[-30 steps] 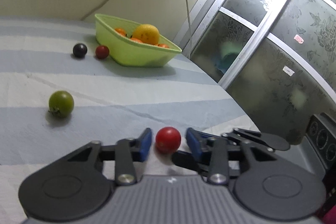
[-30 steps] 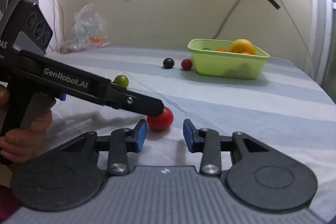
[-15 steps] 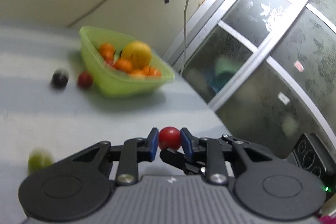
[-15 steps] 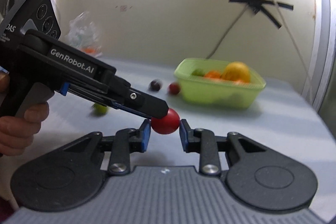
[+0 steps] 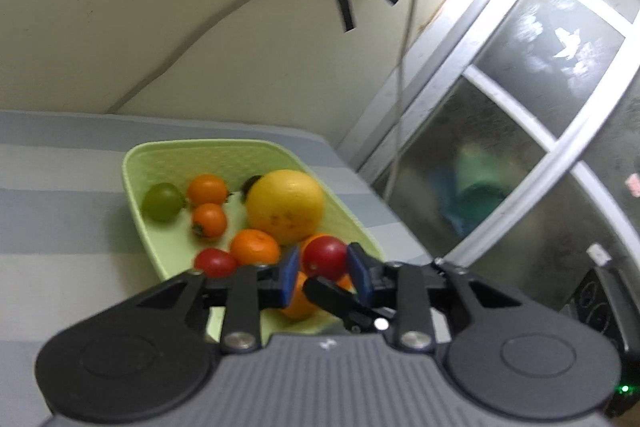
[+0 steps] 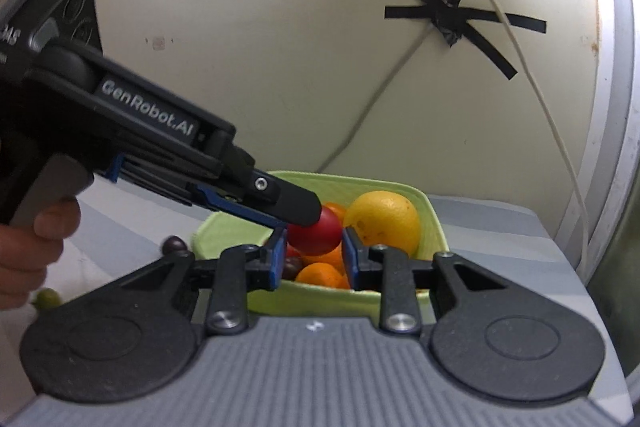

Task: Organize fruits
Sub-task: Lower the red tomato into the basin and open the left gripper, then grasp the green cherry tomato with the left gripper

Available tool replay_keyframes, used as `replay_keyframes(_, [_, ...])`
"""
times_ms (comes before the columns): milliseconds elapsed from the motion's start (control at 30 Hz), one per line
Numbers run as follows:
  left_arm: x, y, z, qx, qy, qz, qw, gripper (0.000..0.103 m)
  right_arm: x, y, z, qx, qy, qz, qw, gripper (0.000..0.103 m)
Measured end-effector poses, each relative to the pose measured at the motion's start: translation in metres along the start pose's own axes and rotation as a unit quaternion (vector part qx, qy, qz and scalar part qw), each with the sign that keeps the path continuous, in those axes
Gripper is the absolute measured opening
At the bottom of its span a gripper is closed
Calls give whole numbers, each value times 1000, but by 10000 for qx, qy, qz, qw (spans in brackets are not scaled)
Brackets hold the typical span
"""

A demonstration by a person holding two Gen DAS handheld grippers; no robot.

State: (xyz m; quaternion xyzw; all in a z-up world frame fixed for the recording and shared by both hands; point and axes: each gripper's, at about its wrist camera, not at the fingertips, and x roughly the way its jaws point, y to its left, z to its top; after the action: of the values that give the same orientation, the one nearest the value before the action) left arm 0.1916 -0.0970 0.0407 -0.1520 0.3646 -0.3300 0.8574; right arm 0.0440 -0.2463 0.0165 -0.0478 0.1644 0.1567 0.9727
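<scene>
A red tomato (image 5: 324,259) hangs over the light green basket (image 5: 132,163), gripped from two sides. My left gripper (image 5: 324,267) has its blue pads against it while the jaws are opening. In the right wrist view the same tomato (image 6: 316,233) sits between the pads of my right gripper (image 6: 314,247), whose jaws are also opening. The left gripper's black fingertip (image 6: 300,205) rests on it from the left. The basket (image 6: 432,223) holds a big yellow citrus (image 5: 285,205), a green tomato (image 5: 162,201), a small red tomato (image 5: 214,262) and several orange fruits.
The basket stands on a blue-and-white striped cloth (image 5: 60,211) near the wall. A dark fruit (image 6: 174,245) and a green tomato (image 6: 47,298) lie on the cloth left of it. A person's hand (image 6: 28,247) holds the left gripper. A frosted glass door (image 5: 520,147) is at the right.
Both grippers closed on the red tomato on the cloth, lifted it and carried it forward. It now hangs above the fruit in the basket.
</scene>
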Motion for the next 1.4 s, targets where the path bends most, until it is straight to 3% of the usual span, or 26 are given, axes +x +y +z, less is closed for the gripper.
replay_keyframes(67, [-4, 3, 2, -22, -14, 138, 9999, 33, 6, -1, 0, -23, -13, -158, 9999, 42])
replay_keyframes(167, [-36, 10, 5, -188, -363, -83, 9991, 33, -5, -7, 0, 120, -266, -263, 9992, 42])
replay_keyframes(267, [-82, 20, -1, -224, -785, -27, 9967, 33, -27, -10, 1, 320, -452, -293, 9980, 42])
replay_keyframes(433, [-145, 48, -53, -637, -1154, 228, 9910, 34, -60, 5, -13, 622, -516, -27, 9967, 42])
replay_keyframes(633, [-180, 79, -132, -1294, -1113, 283, 9849, 32, -75, 68, -45, 824, -98, 676, 9943, 42])
replay_keyframes(733, [-180, 85, -142, -1465, -1056, 118, 9835, 32, -65, 101, -50, 678, 232, 1022, 9922, 42])
replay_keyframes(900, [-171, 89, -141, -1452, -907, -132, 9851, 32, -43, 141, -44, 76, 542, 1117, 9922, 42])
replay_keyframes(1100, [-156, 101, -144, -1722, -746, -330, 9817, 31, -27, 146, -39, 1, 701, 1095, 9915, 39])
replay_keyframes(1233, [-154, 102, -144, -1748, -748, -298, 9813, 31, -21, 144, -39, -2, 816, 1186, 9896, 32])
replay_keyframes(1400, [-154, 106, -144, -1875, -744, -227, 9792, 35, -18, 152, -39, -117, 874, 1294, 9877, 31])
